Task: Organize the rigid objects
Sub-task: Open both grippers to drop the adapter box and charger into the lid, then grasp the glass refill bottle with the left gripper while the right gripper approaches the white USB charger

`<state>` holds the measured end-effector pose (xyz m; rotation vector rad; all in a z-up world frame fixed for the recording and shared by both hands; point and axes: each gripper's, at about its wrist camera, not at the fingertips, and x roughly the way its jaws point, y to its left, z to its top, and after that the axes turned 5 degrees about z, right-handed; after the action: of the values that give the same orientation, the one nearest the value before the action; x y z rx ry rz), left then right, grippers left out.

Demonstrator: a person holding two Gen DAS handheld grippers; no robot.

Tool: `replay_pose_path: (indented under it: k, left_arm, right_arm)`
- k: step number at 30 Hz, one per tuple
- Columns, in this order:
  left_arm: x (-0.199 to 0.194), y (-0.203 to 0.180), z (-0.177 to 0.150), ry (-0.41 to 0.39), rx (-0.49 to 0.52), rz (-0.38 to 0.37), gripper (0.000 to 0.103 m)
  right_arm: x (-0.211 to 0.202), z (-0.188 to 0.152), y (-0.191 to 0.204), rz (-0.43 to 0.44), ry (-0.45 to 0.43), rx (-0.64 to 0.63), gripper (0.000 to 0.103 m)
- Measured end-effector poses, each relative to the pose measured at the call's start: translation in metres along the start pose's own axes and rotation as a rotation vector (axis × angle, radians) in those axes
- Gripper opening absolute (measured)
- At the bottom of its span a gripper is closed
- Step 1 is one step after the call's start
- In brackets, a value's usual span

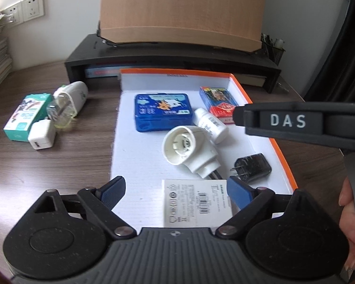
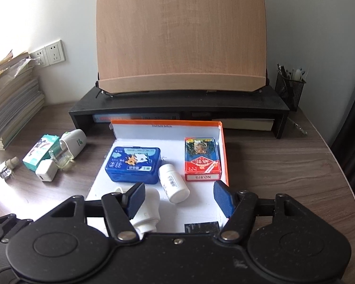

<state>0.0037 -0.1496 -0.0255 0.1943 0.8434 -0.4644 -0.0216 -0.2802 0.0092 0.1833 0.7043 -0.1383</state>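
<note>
An orange-rimmed white box lid (image 1: pixel 265 127) (image 2: pixel 221 146) lies on the desk. In it are a blue tin (image 1: pixel 162 111) (image 2: pixel 133 164), a red card pack (image 1: pixel 219 104) (image 2: pixel 202 159), a white bottle (image 1: pixel 210 124) (image 2: pixel 174 183), a white lamp socket (image 1: pixel 189 151) (image 2: pixel 149 209), a black plug adapter (image 1: pixel 253 166) (image 2: pixel 201 227) and a white flat packet (image 1: pixel 189 202). My left gripper (image 1: pixel 176 193) is open over the packet, not closed on it. My right gripper (image 2: pixel 179 198) is open and empty above the lid's near part; its side shows in the left wrist view (image 1: pixel 295 123).
Left of the lid lie a green-white carton (image 1: pixel 26 116) (image 2: pixel 40 151), a white charger cube (image 1: pixel 41 135) (image 2: pixel 46 170), a clear bottle (image 1: pixel 59 113) (image 2: pixel 61 158) and a white inhaler-like device (image 1: pixel 77 92) (image 2: pixel 75 139). A black riser (image 2: pixel 177 108) with a wooden board stands behind; books are stacked (image 2: pixel 9 104) far left.
</note>
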Motion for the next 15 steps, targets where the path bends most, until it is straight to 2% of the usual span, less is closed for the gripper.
replay_pose_path:
  k: [7, 15]
  left_arm:
    - [-0.015, 0.040, -0.001, -0.032, -0.047, 0.070, 0.096]
    - [-0.031, 0.102, -0.007, -0.049, -0.125, 0.155, 0.096]
  right_arm:
    - [-0.004, 0.003, 0.028, 0.023, -0.015, -0.007, 0.080]
    - [0.002, 0.001, 0.074, 0.070, -0.005, -0.038, 0.080]
